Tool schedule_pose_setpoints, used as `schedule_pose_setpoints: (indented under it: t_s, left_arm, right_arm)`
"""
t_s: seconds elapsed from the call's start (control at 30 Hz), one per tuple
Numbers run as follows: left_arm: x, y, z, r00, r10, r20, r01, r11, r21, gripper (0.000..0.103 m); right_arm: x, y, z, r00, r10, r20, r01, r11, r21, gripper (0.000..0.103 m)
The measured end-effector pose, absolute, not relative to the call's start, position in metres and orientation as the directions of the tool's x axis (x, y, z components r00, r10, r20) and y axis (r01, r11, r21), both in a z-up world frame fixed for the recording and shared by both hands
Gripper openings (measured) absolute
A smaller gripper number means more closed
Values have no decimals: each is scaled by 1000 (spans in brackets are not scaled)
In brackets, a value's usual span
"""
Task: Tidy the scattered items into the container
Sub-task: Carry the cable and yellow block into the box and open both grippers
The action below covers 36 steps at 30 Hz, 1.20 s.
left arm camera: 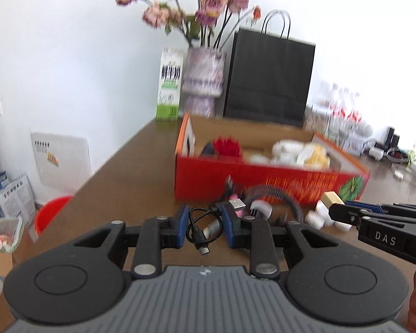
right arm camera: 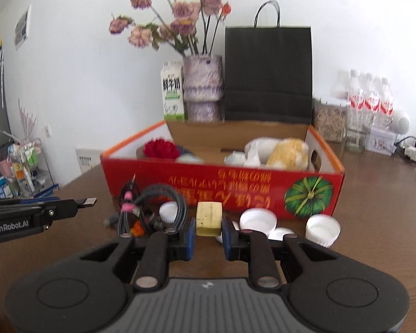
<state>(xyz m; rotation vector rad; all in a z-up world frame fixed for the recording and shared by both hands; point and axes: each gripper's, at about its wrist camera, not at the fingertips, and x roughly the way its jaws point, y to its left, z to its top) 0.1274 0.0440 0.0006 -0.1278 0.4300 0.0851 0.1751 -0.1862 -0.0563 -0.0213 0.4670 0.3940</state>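
We have two tools at work in front of the red box (right arm camera: 222, 191), which sits on the desk (right arm camera: 374, 183) and already has a red flower and some white and yellow things inside.

The left tool (left arm camera: 203, 229) has its pads apart, with a thin black cable (left arm camera: 198, 222) looped between them. A USB plug sticks out ahead of the tips in the right wrist view, so we judge the cable is lightly caught, but we cannot tell whether the pads bear on it.

The right tool (right arm camera: 208, 234) is also apart, its blue pads either side of a yellow block (right arm camera: 208, 219) standing on the desk; the gaps look narrow, and contact is not clear. The block's long axis runs up and down between the pads, so a straight closing should take it across its short width.

The box lies directly ahead of both tools, just beyond the block. A braided cable (right arm camera: 163, 202) lies left of the block, and white caps (right arm camera: 256, 219) lie to its right, all close to the box's front wall. We think the right tool is nearer to a clean pick. Its lift must clear that front wall.
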Motion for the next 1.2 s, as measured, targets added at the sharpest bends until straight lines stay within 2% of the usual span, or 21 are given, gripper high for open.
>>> schedule_pose_setpoints:
  t_s: [0.17,0.3,0.5,0.6,0.73,1.2]
  left_arm:
    - [151,30,27,937,42,-346,-85,990,-111,27]
    - [185,21,40,947,29,-320,-80,986,-145,27]
    - [255,10,49,946,109,-307,-159,977,-144,27]
    - [277,10,38,942,122,-312,-175,974,-148,27]
    - [289,14,19,917,144,-371,-199,973,-115,27]
    - [280,3,11,931,158,-329,-182,982,-44,27]
  right_arm:
    - [196,-194,-29,860,347,-374,-345,936,74,19]
    - [223,-193,-11,887,325,-328,-319,945,75,19]
    - [270,-184,2,915,315,-251,-296,949,110,19]
    - [288,-185,-9,905,334,-262,-305,941,144,19]
    - [300,-186,-26,892,325,-313,-295,945,139,19]
    - [294,-181,-39,897,292,-331,-267,956,121,19]
